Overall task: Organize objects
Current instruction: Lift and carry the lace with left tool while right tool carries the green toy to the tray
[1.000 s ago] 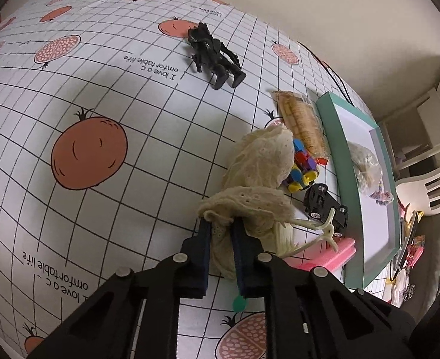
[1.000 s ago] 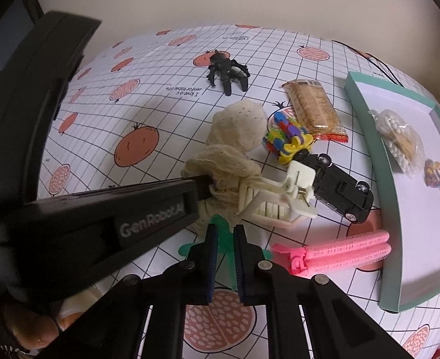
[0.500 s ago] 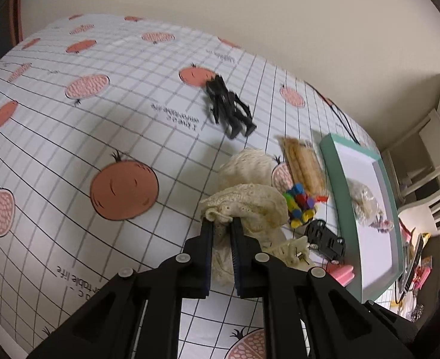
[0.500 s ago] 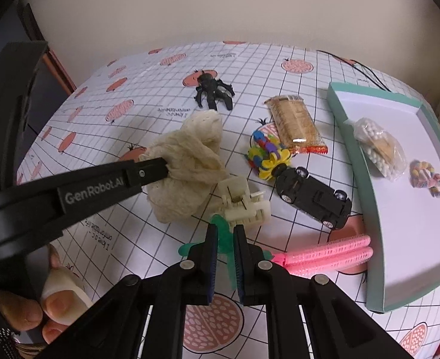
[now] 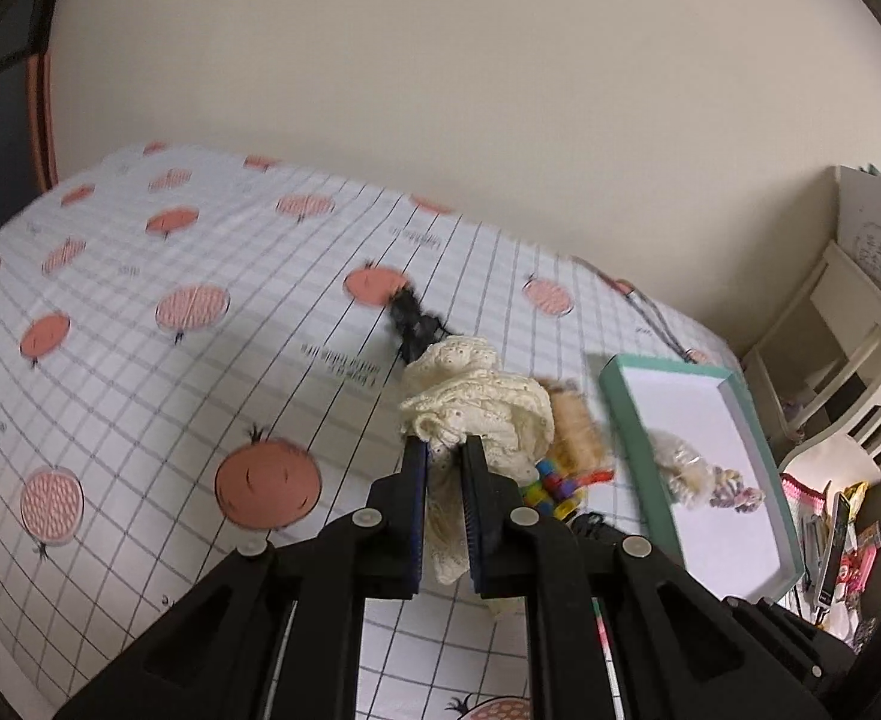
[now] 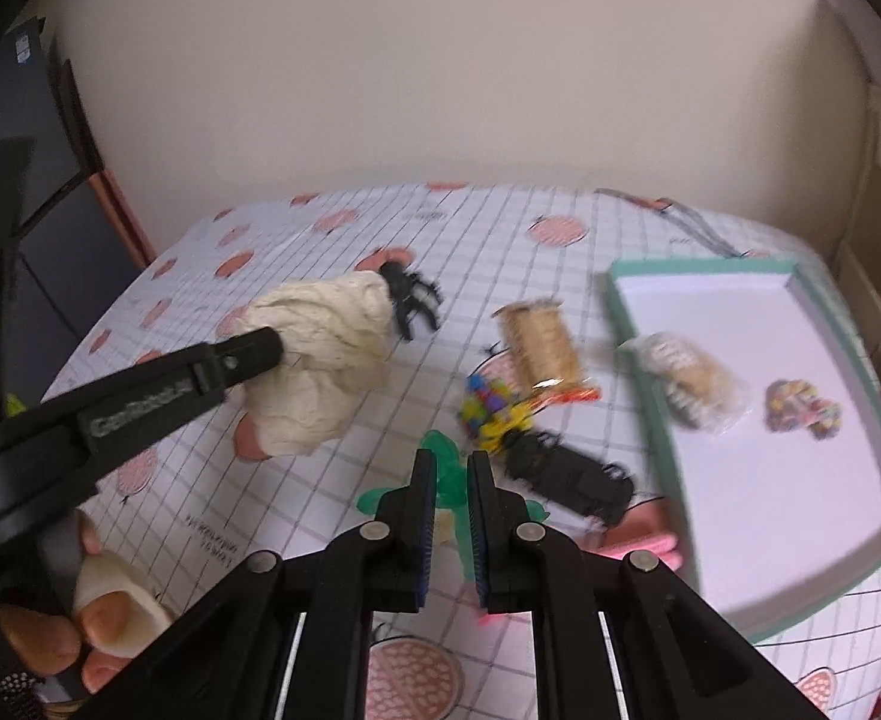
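A crumpled cream lace cloth (image 5: pixel 476 414) is pinched between the closed-in fingers of the left gripper (image 5: pixel 443 450) and is carried clear above the white grid-patterned tablecloth with red fruit prints (image 5: pixel 140 360), its loose end hanging below the jaws. A green plastic hanger-like piece (image 6: pixel 449 474) is seen between the narrow-set fingers of the right gripper (image 6: pixel 447 462); whether it is actually clamped cannot be told.

The step in hand is judged to be the carrying of the cloth to its place, probably the teal-rimmed white tray (image 6: pixel 848 276) well to the right. The cloth should be kept lifted high enough that its hanging end is not dragged over the multicoloured block toy (image 6: pixel 488 405) and the wrapped packet of biscuits (image 6: pixel 545 342), and the grip should be held firm until the cloth is over the tray floor.

Both views are blurred by motion. The black spider-like toy (image 6: pixel 413 300) is half covered by the cloth. The black toy car (image 6: pixel 566 477) and a pink object (image 6: pixel 650 540) are partly hidden behind the right gripper. The two small bags in the tray are too smeared to be identified.
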Available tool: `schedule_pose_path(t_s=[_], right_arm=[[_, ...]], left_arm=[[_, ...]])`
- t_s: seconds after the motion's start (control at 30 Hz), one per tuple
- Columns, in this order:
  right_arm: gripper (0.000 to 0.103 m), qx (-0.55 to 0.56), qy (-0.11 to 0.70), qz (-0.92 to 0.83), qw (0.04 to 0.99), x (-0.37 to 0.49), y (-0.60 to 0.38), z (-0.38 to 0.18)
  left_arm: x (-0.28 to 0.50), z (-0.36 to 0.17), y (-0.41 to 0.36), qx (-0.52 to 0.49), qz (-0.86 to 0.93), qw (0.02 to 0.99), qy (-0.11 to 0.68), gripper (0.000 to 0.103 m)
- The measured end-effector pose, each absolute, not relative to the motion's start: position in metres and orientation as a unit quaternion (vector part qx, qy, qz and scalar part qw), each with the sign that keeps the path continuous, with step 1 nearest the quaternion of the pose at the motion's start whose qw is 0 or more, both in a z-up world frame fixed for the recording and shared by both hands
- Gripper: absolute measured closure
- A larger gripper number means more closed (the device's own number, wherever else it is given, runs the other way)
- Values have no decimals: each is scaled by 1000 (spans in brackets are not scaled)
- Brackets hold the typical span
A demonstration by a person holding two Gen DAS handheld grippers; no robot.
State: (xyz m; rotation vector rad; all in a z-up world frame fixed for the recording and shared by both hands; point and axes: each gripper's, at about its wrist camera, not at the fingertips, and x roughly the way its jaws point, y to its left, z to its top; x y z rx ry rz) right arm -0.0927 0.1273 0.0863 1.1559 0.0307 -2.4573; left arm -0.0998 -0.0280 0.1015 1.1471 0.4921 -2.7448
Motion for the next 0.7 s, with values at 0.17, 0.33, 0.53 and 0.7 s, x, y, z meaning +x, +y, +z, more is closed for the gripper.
schedule_pose_path(t_s=[0.17, 0.33, 0.53, 0.7], right_arm=[[92, 406, -1, -897, 175, -98, 148, 90], [92, 409, 0, -902, 137, -105, 172, 86], [92, 409, 3, -907, 102, -110, 207, 79], [92, 414, -3, -908, 68, -115, 241, 73]], left_arm=[[-101, 118, -5, 362, -922, 41, 133, 91], [-107, 127, 26, 360, -928, 12, 99, 91], [-112, 126, 63, 369, -928, -18, 54, 91], [-117, 123, 88, 376, -925, -37, 34, 92]])
